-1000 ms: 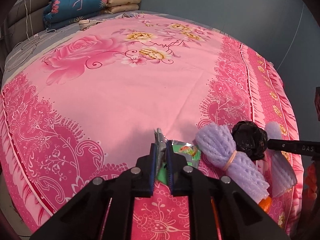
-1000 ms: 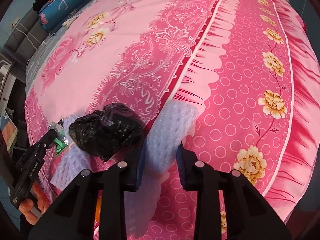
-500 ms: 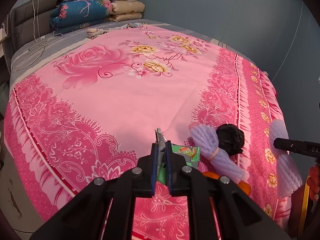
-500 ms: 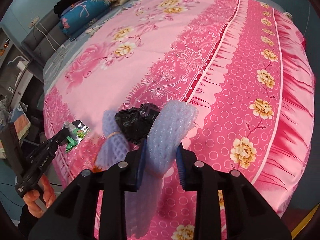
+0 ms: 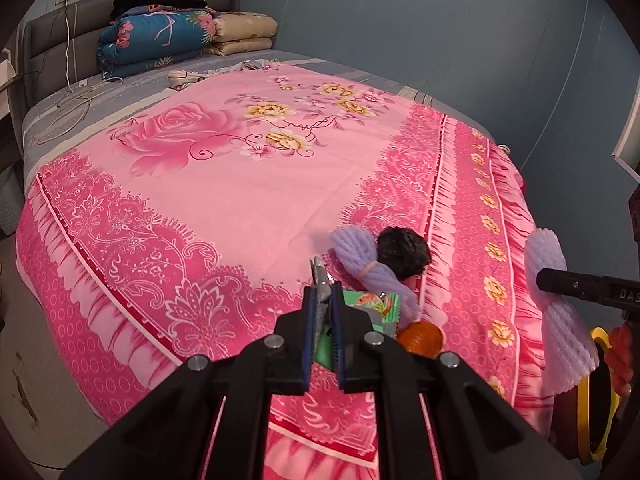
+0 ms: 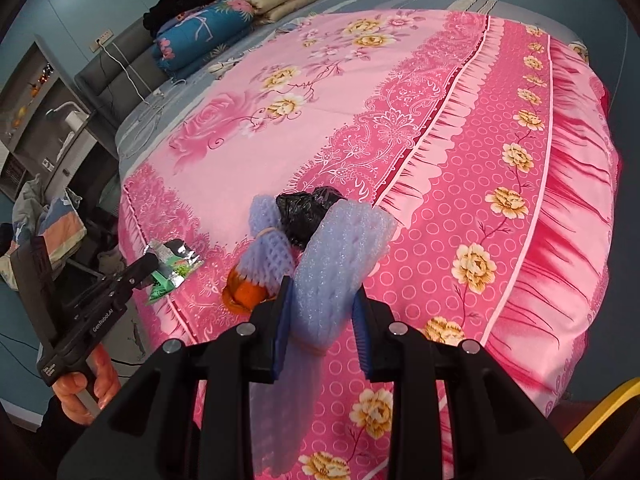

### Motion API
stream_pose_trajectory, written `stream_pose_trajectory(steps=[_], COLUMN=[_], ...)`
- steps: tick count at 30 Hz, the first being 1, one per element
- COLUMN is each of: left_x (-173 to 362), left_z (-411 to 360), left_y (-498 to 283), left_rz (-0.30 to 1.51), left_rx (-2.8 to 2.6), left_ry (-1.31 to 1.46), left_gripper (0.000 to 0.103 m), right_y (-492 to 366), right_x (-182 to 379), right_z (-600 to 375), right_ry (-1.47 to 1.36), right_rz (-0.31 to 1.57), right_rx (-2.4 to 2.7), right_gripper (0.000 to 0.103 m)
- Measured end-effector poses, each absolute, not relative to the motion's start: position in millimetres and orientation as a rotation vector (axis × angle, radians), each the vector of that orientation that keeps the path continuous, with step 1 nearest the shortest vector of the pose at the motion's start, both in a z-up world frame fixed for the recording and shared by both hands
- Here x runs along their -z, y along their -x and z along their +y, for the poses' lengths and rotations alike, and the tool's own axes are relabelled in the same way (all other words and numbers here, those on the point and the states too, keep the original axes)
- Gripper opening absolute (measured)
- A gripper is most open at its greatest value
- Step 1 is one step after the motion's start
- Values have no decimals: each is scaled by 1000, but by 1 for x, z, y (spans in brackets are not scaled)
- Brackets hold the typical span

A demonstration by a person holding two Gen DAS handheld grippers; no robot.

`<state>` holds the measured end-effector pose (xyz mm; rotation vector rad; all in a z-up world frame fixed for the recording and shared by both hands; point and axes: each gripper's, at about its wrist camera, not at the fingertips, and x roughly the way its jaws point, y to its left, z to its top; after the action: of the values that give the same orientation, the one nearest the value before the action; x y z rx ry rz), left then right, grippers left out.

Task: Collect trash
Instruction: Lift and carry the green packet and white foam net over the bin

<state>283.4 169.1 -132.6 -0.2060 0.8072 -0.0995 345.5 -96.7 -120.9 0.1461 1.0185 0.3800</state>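
My left gripper is shut on a green and silver snack wrapper, held above the near edge of the pink floral bedspread. My right gripper is shut on a pale purple foam net sleeve, lifted off the bed. In the left wrist view that gripper and its foam sleeve hang at the far right. On the bedspread lie a second foam net with a rubber band, a black plastic bag ball and an orange object, close together.
Folded quilts and loose cables lie at the headboard end. A blue wall runs along the bed's far side. A yellow-rimmed object stands beside the bed at lower right. Shelves and clothing flank the other side.
Both grippers rose and drew back from the bed. The right one carried its foam sleeve up off the bedspread; the left one lifted the wrapper. The other trash stayed put.
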Motion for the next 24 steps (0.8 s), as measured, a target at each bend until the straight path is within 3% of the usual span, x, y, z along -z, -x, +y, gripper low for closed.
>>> stream_pose_trajectory(steps=[24], left_x=[67], left_z=[89], left_y=[-220], left_rz=[690], left_rx=[250], left_ry=[196], left_gripper=[8], right_y=[-228], right_x=[55], right_z=[-186], right_ry=[-262], right_rz=[823], right_rx=[-362], right_gripper=[27])
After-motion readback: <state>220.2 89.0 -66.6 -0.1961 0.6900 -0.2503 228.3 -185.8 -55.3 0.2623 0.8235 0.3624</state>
